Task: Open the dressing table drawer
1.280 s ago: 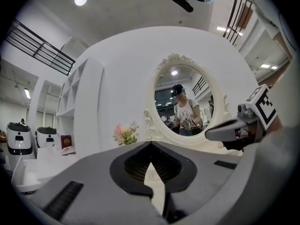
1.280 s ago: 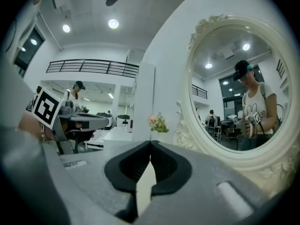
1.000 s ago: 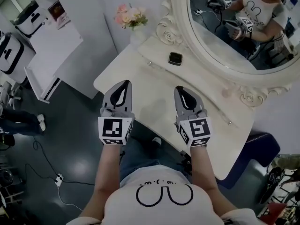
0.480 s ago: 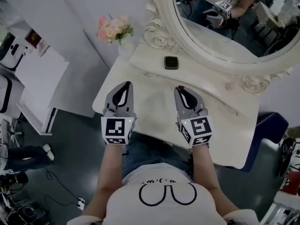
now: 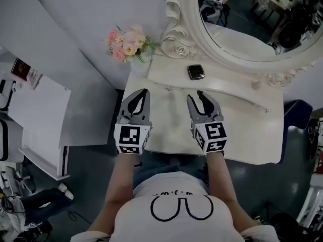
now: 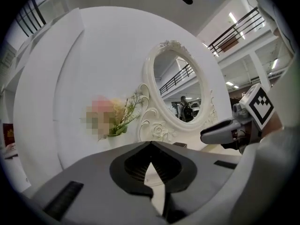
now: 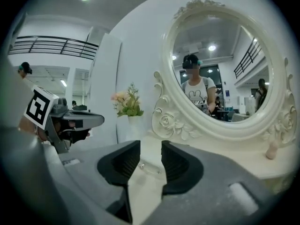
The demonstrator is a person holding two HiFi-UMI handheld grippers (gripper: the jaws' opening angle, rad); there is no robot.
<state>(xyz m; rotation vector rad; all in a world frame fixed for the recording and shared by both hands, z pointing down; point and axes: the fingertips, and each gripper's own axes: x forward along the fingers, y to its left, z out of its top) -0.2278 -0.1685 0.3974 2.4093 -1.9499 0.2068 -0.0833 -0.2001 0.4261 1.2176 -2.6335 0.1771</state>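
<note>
Broadly, the cream dressing-table surface (image 5: 242,135) lies crosswise in front of the person, its long axis running left to right. The oval mirror (image 5: 252,29) rises behind it, and a raised back ledge (image 5: 232,87) runs the same way beneath the mirror. No drawer front shows as a separate panel in any view. The likeliest sign of the drawer is a small clear pull (image 7: 151,168) low on the ledge's front, lying along that same left-right axis. Both claws hover above the surface, side by side, pointing toward the mirror. The right claw (image 5: 198,96) looks the nearer one. Its jaws have just been opening and stand wide with nothing between them, and in the right gripper view the pull sits straight ahead, framed in the gap but beyond the tips. The left claw (image 5: 144,91) is closed on nothing, off toward the flowers (image 5: 128,43), so the reach seems to fall to the right one, forward and slightly down.
</note>
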